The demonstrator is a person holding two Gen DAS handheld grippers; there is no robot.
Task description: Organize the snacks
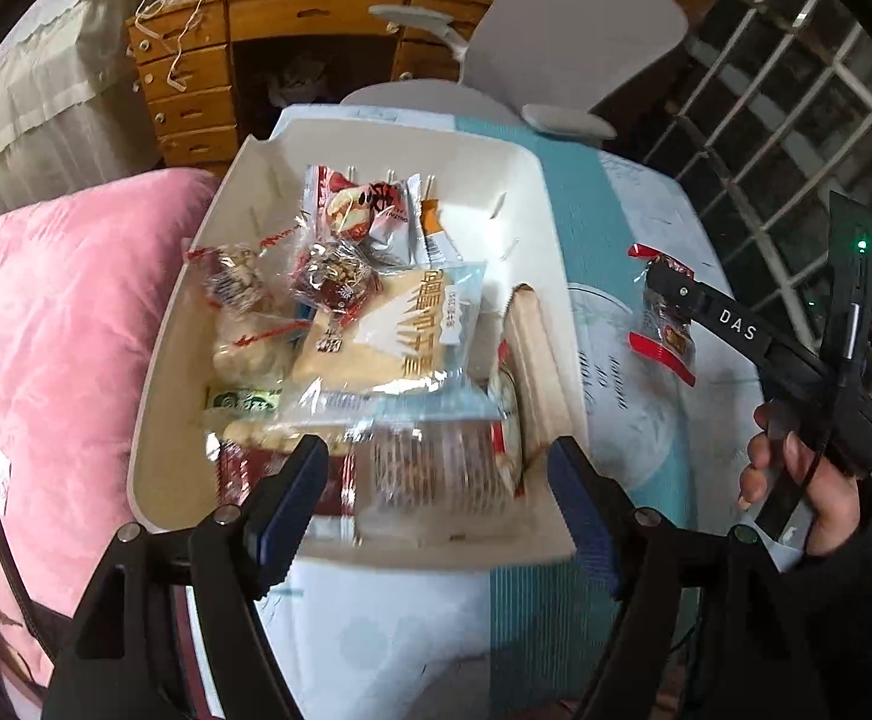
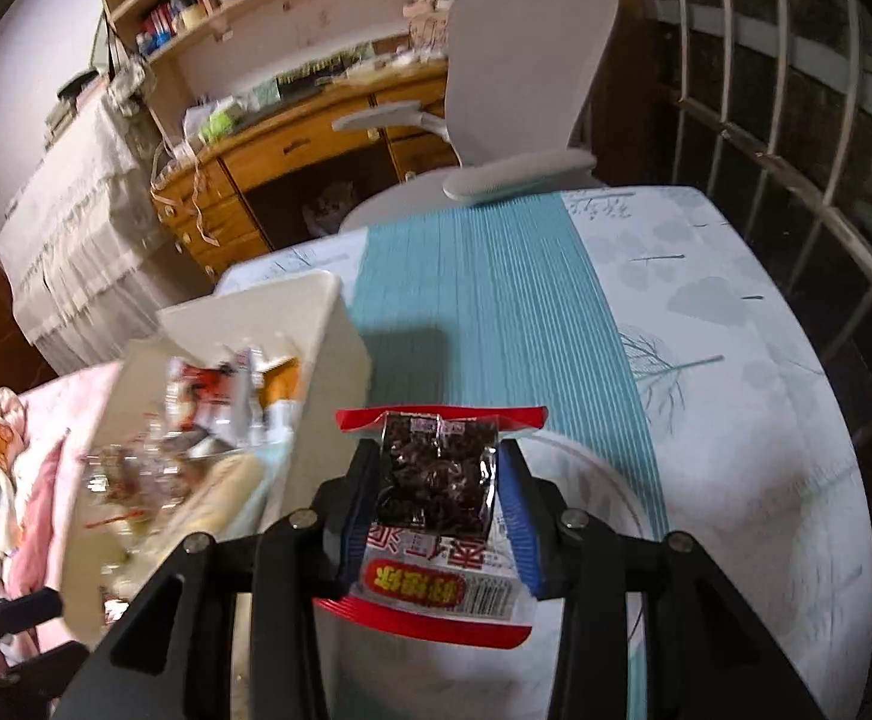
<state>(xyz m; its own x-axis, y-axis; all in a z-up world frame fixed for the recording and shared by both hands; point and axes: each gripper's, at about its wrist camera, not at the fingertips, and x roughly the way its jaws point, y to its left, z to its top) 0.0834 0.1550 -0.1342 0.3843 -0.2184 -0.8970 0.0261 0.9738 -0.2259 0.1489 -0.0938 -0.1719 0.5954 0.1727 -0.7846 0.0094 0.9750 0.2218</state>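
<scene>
**Desk:** What does the right gripper (image 2: 436, 474) hold?

**Photographer:** Its blue pads clamp both sides of a red-edged snack packet (image 2: 436, 480) with dark fruit inside, held above the patterned tablecloth (image 2: 736, 360), just right of the white box (image 2: 328, 324).

**Desk:** And the left gripper (image 1: 436, 480)?

**Photographer:** It gapes wide and empty, poised over the box's near end, gripping nothing. A blurred wrapped snack (image 1: 436, 468) lies between its fingers inside the box, among other packets. Whether the fingers touch anything cannot be told.
</scene>
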